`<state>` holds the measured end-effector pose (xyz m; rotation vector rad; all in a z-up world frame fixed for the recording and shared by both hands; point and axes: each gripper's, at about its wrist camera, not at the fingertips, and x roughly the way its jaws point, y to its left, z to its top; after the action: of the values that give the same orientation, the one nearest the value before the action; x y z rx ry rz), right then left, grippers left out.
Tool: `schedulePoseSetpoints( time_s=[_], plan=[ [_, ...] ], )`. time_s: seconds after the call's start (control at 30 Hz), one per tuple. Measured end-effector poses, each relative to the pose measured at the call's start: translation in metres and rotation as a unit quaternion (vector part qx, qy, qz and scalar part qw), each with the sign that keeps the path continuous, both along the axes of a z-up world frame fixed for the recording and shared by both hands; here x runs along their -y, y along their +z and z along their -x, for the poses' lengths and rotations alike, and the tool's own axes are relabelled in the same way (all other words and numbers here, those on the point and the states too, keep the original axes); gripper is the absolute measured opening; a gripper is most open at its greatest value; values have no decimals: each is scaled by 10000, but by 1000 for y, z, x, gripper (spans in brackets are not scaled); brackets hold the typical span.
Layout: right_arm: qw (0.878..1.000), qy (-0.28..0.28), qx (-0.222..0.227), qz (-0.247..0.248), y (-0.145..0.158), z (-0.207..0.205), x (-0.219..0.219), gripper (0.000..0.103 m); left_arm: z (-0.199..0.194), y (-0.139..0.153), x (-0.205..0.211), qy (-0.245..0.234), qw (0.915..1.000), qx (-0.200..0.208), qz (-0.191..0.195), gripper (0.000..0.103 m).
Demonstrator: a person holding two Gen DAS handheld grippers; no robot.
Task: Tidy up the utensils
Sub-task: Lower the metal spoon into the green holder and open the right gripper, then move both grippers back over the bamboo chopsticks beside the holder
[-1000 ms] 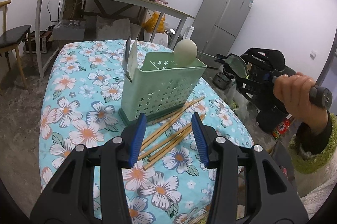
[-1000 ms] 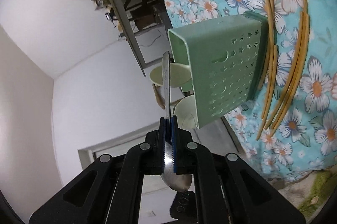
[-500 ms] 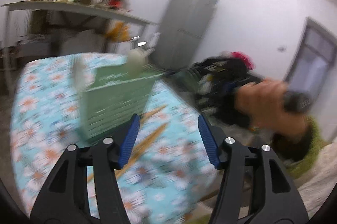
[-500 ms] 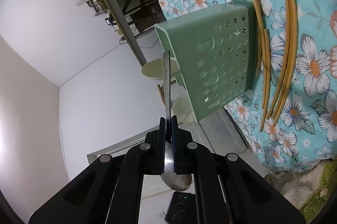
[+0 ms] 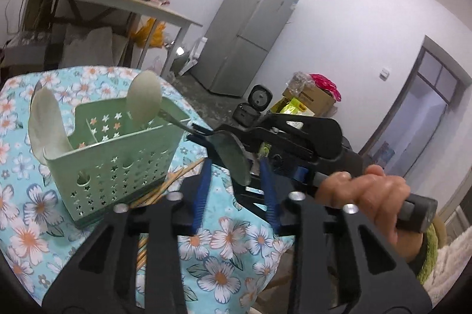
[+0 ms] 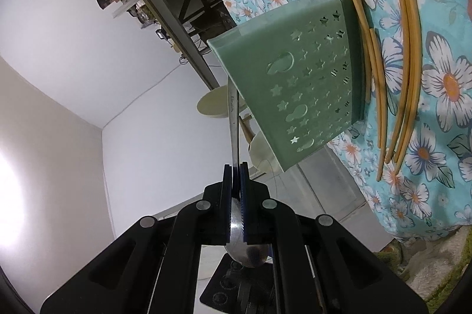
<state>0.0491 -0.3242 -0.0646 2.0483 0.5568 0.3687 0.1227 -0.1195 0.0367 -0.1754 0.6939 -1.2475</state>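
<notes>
The green holder (image 5: 118, 154) stands on the flowered tablecloth (image 5: 242, 249), and everything else is placed from it. It is a pierced plastic box with star and moon cut-outs and dividers inside. Two pale wide spoons rise from it: one (image 5: 47, 119) at its far left corner, the other (image 5: 144, 98) at the back, near its right end.

The right gripper (image 6: 236, 205) has its jaws pressed tight on a metal spoon (image 6: 234, 122), clamped just above the bowl, so the bowl sits behind the pads and the handle points ahead. The handle tip reaches the top rim of the holder at its right end; whether it is already inside a compartment cannot be told. In the left wrist view the same spoon (image 5: 230, 157) hangs bowl-down to the right of the holder, held by the right gripper (image 5: 203, 137), with a hand (image 5: 371, 196) around the grip further right.

The left gripper (image 5: 236, 196) hovers in front of the holder and to its right, jaws apart with nothing between them.

Wooden chopsticks (image 6: 404, 54) lie loose on the cloth beside the base of the holder, several touching or slipping under its edge.
</notes>
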Motion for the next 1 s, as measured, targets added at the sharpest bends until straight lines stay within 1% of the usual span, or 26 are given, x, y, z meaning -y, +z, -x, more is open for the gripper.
schedulePoseSetpoints(
  time_s=[0.1,0.17,0.2,0.37,0.5,0.63,0.67,0.7,0.83,1.0],
  plan=[
    [10000,-27,17,-41,-3,0,1,6,-4,-3,1,9,10000,-36,-22,14],
    [9999,-50,58,-82,-4,1,3,6,-4,-2,2,-15,10000,22,-42,4],
    [9999,-49,67,-92,-4,0,3,6,-5,0,1,-19,10000,30,-42,2],
    [9996,26,221,-158,-2,-6,4,6,-12,12,-3,5,10000,76,20,1],
    [9991,75,380,-191,3,-14,6,10,-18,28,-6,39,9998,187,18,1],
    [9987,93,475,-174,7,-16,10,12,-28,47,-5,58,9994,328,-37,1],
    [9988,57,474,-139,7,-14,12,13,-30,52,-4,122,9990,423,-93,1],
    [9988,16,475,-134,6,-12,15,18,-32,55,-4,147,9987,466,-127,1],
    [9985,-245,477,-84,3,4,30,22,-48,64,6,211,9978,526,-349,1],
    [9979,-457,427,172,1,29,47,28,-63,66,26,58,9978,541,-367,2]
  ],
)
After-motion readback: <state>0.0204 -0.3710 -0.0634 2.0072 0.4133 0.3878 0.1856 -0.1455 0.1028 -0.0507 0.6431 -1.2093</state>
